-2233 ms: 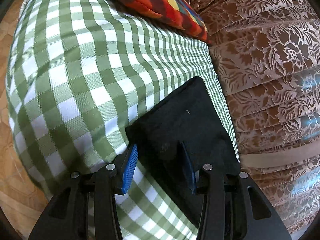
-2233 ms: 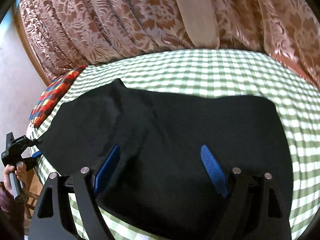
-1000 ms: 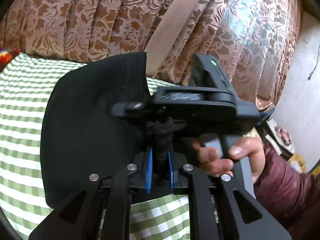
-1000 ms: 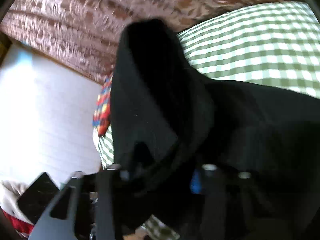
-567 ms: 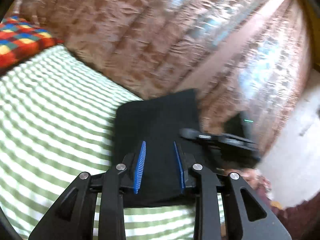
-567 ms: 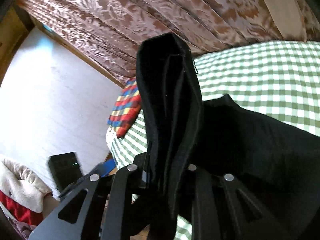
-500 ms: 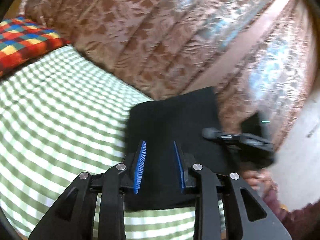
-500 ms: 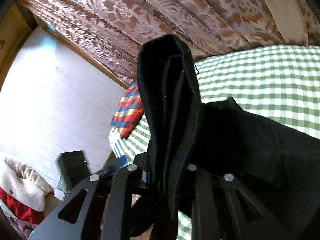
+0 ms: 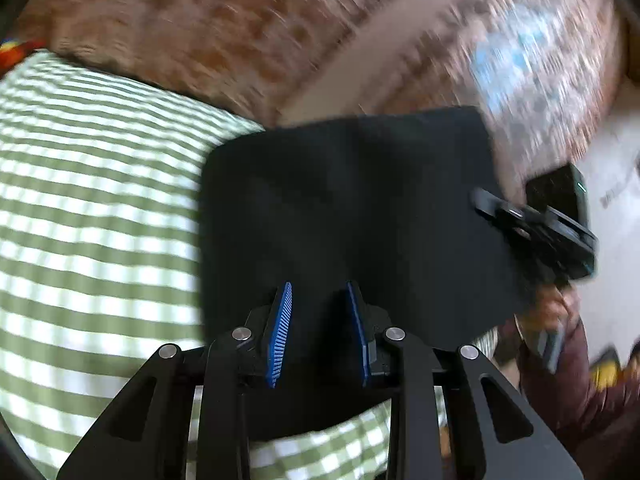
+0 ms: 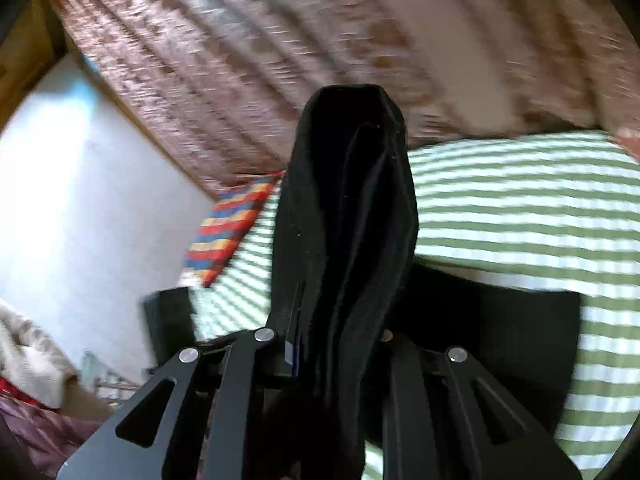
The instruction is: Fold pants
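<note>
The black pants (image 9: pixel 352 208) lie folded into a thick rectangle on the green-checked cover (image 9: pixel 92 220). My left gripper (image 9: pixel 318 296) hovers open and empty over the near part of the pants. My right gripper (image 10: pixel 340 344) is shut on a bunched end of the pants (image 10: pixel 348 216), which stands up between its jaws; the rest of the pants (image 10: pixel 500 320) lies on the cover (image 10: pixel 520 208). The right gripper also shows in the left wrist view (image 9: pixel 536 224) at the right edge of the pants. Both views are blurred.
A brown floral curtain (image 9: pixel 248 32) hangs behind the bed, also in the right wrist view (image 10: pixel 280 48). A multicoloured pillow (image 10: pixel 228 224) lies at the far end. A white wall (image 10: pixel 80 200) is at the left. The person's hand and maroon sleeve (image 9: pixel 568 364) are at the right.
My left gripper let go of the pants and opened, then drew back toward the near edge. My right gripper stays shut on the raised pants end; both cameras swung slightly.
</note>
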Available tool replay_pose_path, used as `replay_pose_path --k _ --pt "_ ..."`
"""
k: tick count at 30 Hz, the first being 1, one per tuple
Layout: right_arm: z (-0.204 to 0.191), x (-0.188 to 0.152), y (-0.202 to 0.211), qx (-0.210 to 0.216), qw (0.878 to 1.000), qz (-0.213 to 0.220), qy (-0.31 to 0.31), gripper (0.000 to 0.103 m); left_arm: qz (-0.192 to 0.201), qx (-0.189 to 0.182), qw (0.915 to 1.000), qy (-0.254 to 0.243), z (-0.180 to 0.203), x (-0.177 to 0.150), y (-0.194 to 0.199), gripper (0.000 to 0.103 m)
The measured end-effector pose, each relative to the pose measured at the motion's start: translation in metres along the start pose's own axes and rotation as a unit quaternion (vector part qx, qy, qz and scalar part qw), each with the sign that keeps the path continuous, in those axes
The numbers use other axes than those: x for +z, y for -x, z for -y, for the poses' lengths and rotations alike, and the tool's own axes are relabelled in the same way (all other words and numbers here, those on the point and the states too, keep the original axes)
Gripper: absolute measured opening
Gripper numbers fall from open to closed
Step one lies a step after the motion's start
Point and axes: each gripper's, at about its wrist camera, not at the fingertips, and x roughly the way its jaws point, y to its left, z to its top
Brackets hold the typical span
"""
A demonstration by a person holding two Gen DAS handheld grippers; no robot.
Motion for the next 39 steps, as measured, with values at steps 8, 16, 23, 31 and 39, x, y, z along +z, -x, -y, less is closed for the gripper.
replay_pose_path --k 8,16,23,31,39 --pt "0.106 -0.054 -0.01 -0.065 0.991 -0.007 -0.121 0.015 -0.077 -0.016 0.9961 -0.04 0.03 -0.018 -0.047 0.026" --pt "0.103 -0.055 0.02 -0.075 0.989 0.024 -0.125 0.02 -0.068 -0.049 0.9958 -0.036 0.031 -0.013 -0.039 0.026" --pt "0.091 -0.069 0.07 -0.102 0.983 0.062 -0.141 0.033 -0.082 -0.057 0.994 -0.045 0.037 -0.019 -0.052 0.026" --pt "0.058 -0.109 0.086 -0.05 0.984 0.04 -0.163 0.046 -0.067 -0.082 0.994 -0.028 0.034 -0.017 -0.045 0.026" --pt "0.06 -0.107 0.059 -0.086 0.981 0.033 -0.168 0.007 -0.049 -0.075 0.995 -0.043 0.042 -0.016 -0.03 0.026"
